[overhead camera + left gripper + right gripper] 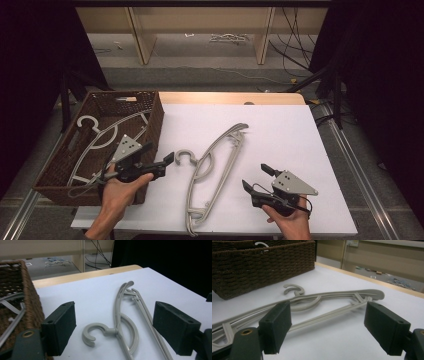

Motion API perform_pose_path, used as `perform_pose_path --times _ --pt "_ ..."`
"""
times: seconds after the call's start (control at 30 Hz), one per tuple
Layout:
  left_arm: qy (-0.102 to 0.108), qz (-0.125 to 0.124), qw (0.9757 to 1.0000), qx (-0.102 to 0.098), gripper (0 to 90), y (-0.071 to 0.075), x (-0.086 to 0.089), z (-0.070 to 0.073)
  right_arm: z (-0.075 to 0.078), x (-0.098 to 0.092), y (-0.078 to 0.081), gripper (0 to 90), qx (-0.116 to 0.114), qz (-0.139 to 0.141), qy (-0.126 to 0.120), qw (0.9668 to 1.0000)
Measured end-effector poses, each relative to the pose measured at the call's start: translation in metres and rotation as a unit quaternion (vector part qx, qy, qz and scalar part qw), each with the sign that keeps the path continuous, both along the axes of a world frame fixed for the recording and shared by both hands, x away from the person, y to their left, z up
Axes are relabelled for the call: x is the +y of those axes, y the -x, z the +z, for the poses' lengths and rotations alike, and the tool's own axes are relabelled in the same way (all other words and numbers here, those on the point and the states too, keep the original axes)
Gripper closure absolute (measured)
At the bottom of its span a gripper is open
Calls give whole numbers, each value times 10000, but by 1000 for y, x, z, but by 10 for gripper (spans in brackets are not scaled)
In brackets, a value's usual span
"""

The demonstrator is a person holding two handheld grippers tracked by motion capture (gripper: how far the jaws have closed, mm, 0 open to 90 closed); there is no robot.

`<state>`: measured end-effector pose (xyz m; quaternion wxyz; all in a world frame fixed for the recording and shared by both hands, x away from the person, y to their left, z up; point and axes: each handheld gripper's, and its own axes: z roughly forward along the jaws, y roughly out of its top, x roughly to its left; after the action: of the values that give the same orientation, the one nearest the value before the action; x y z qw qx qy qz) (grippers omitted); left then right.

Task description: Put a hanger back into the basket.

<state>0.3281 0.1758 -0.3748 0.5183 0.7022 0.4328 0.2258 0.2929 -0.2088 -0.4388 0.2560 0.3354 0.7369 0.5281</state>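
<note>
Left gripper (159, 155): held in the person's left hand (119, 190) at the near left of the bench (280, 130), beside the basket's near corner. Fingers (59, 332) stand wide apart with nothing between them, pointing across the bench toward the hanger's hook.

Right gripper (256, 177): held in the right hand (292, 220) at the near right. Fingers (275, 327) wide apart, gripping nothing.

Grey hanger (215, 165): lies flat on the white bench, between the two grippers. Its open hook (93, 333) sits just ahead of the left fingers, apart from them; its long bar runs ahead of the right fingers, untouched.

Brown woven basket (155, 125): just left of the left fingers, its wall close beside the left-hand finger in the left gripper view. A second grey hanger (100, 137) lies inside it.

Beyond the bench's far edge: floor, wooden panels and loose cables (295, 50).
</note>
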Motion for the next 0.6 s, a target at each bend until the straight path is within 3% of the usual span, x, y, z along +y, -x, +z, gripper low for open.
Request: perform_pose_path --times 0.1,0.3,0.37,0.47,0.6 --pt "-40 -108 9998 165 190 1 -10 -10 0 0 0 228 -6 20 -3 10000" --pt "-17 -109 9997 210 200 2 -20 -20 1 -2 1 227 33 -18 -9 10000" --pt "-49 -112 9998 147 202 3 -22 -24 0 -1 0 226 -20 -2 -104 9999" --pt "-126 -53 9999 20 200 6 -25 -32 1 -1 1 226 -18 -47 -47 10000" --pt "1 -33 10000 2 196 8 -28 -44 1 -1 1 226 27 -14 -11 10000"
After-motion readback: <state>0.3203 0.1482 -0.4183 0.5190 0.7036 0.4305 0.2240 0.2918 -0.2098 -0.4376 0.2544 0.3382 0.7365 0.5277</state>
